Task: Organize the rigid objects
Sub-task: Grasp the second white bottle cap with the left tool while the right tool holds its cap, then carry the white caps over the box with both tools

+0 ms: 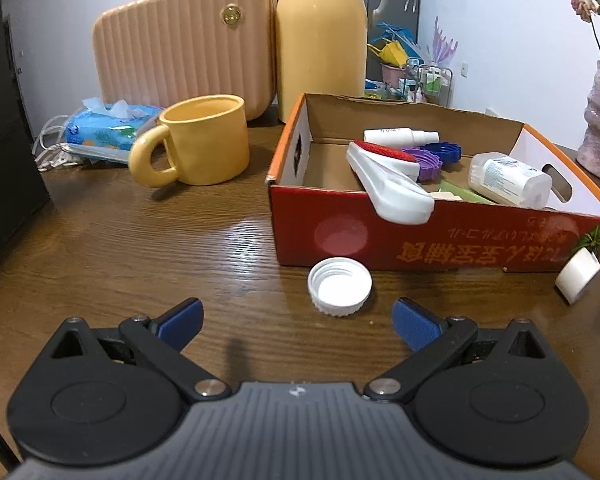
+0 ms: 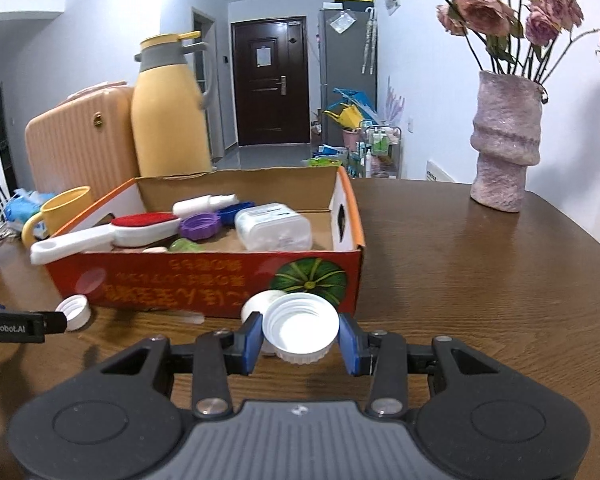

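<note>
A red cardboard box (image 1: pixel 440 240) (image 2: pixel 204 280) stands on the wooden table and holds a white lint brush (image 1: pixel 388 184), purple and blue caps (image 1: pixel 432 158) and white bottles (image 1: pixel 508 178). A white cap (image 1: pixel 339 286) lies open side up in front of the box, just ahead of my open left gripper (image 1: pixel 298 322). It also shows in the right wrist view (image 2: pixel 75 311). My right gripper (image 2: pixel 302 338) is shut on another white cap (image 2: pixel 300 328), held in front of the box. A further white cap (image 2: pixel 256 306) sits just behind it.
A yellow mug (image 1: pixel 196 146), a blue tissue pack (image 1: pixel 108 128), a pink ribbed case (image 1: pixel 184 48) and a yellow thermos (image 1: pixel 320 40) stand left of and behind the box. A pink vase with flowers (image 2: pixel 504 140) stands at the far right.
</note>
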### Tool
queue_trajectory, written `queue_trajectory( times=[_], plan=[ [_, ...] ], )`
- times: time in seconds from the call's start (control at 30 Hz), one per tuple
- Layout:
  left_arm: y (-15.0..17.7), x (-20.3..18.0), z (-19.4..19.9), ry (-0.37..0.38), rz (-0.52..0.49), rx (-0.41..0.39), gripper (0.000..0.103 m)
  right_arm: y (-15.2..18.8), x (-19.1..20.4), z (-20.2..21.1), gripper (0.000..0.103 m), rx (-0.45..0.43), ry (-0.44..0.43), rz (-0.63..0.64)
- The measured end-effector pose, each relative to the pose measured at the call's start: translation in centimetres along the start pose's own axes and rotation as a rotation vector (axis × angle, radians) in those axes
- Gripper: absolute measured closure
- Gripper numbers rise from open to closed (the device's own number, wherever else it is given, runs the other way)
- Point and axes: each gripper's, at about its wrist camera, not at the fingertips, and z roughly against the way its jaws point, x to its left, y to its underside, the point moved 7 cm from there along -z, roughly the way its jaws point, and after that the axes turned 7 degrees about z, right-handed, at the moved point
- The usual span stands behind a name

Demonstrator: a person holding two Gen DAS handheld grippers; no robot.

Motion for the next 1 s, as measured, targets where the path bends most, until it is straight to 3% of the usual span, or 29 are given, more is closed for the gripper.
queue_trajectory(
  times=[0.27,0.4,0.53,1.0],
  plan=[
    [-0.5,-0.9,-2.5,0.015,0.01,0.01,0.007,0.6,-0.9,-0.8,0.064,-0.003,-0.01,-0.043],
    [-0.7,-1.2,-3.4,0.021,0.01,0.019,0.027,0.7,-1.0,-0.9,0.064,-0.002,-0.011,-0.048],
    [-0.5,-1.3,-4.0,0.02,0.004,0.037,0.061,0.8,-0.9,-0.9,0.064,-0.002,-0.011,-0.047],
    [-0.8,-1.1,-2.7,0.066,0.01,-0.008,0.062,0.9,-1.0,-0.4,0.064,-0.024,-0.002,-0.048]
  ],
)
